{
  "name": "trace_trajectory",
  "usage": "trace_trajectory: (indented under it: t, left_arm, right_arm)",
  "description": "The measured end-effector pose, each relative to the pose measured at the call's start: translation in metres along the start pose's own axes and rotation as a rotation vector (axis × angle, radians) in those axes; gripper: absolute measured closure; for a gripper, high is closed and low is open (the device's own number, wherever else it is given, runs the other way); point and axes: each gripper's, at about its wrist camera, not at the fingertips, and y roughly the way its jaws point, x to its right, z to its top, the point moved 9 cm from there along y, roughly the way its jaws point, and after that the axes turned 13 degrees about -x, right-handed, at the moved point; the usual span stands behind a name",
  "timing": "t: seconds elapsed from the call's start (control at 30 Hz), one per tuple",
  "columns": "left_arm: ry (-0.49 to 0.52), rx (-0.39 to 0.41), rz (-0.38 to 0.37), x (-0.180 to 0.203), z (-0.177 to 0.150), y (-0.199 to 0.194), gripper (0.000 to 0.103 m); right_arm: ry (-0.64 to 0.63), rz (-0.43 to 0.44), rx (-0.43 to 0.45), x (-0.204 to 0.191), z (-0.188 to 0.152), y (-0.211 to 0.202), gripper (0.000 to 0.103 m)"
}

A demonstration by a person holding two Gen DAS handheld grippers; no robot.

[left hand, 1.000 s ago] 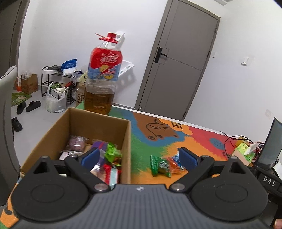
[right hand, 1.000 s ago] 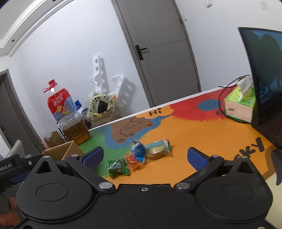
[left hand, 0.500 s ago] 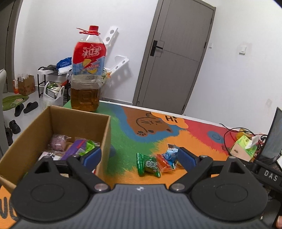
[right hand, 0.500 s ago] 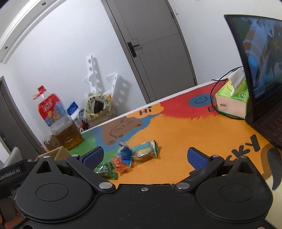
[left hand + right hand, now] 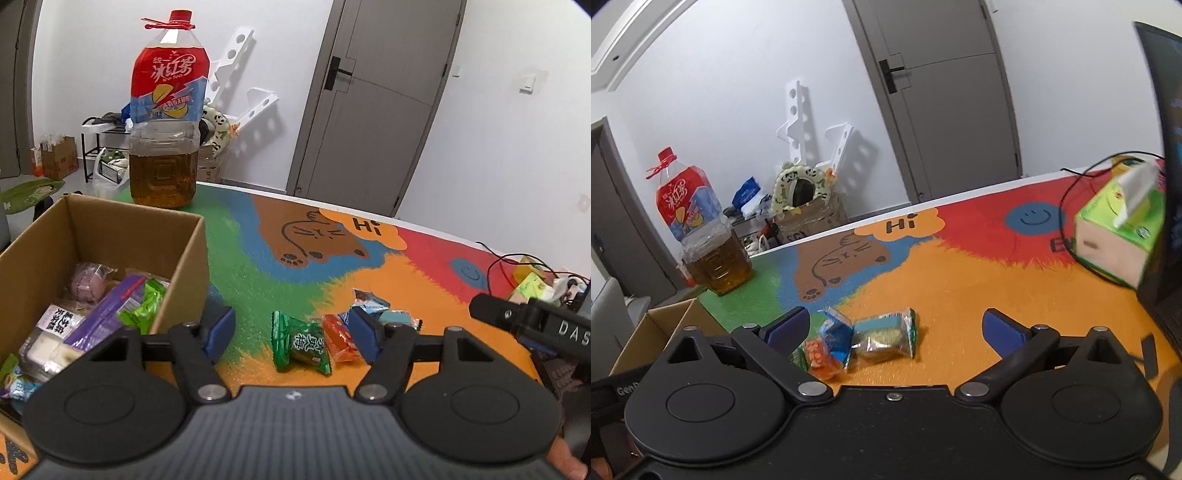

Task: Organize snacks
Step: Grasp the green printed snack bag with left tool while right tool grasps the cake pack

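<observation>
Between the spread, empty fingers of the left gripper [image 5: 293, 334] lies a green sweet wrapper [image 5: 300, 344], crinkled, with white print, on the colourful table mat [image 5: 258, 258]. Touching it on the right sit a small orange packet [image 5: 340, 341] and a blue packet [image 5: 365, 301]. The right gripper [image 5: 895, 326] is also wide open and holds nothing; ahead of it lies a clear, green-ended biscuit pack [image 5: 886, 338], touching the blue one. At the mat's left edge a cardboard box [image 5: 177, 254] holds purple, green and white snacks. Behind the box stands a big iced-tea bottle [image 5: 164, 122]
</observation>
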Motion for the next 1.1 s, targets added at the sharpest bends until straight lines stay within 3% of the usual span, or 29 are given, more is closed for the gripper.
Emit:
trace_trajectory:
  t: [0.4, 0.8, 1.1]
  left_arm:
    - [0.003, -0.032, 0.029, 0.014, 0.002, 0.034, 0.048]
    - [-0.004, -0.103, 0.075, 0.007, -0.007, 0.083, 0.05]
    - [0.013, -0.104, 0.072, 0.01, -0.013, 0.091, 0.069]
  right_arm:
    - [-0.004, 0.066, -0.07, 0.003, 0.004, 0.046, 0.007]
    - [-0.063, 0.116, -0.111, -0.001, -0.009, 0.077, 0.013]
    - [-0.091, 0.102, -0.106, -0.005, -0.011, 0.081, 0.014]
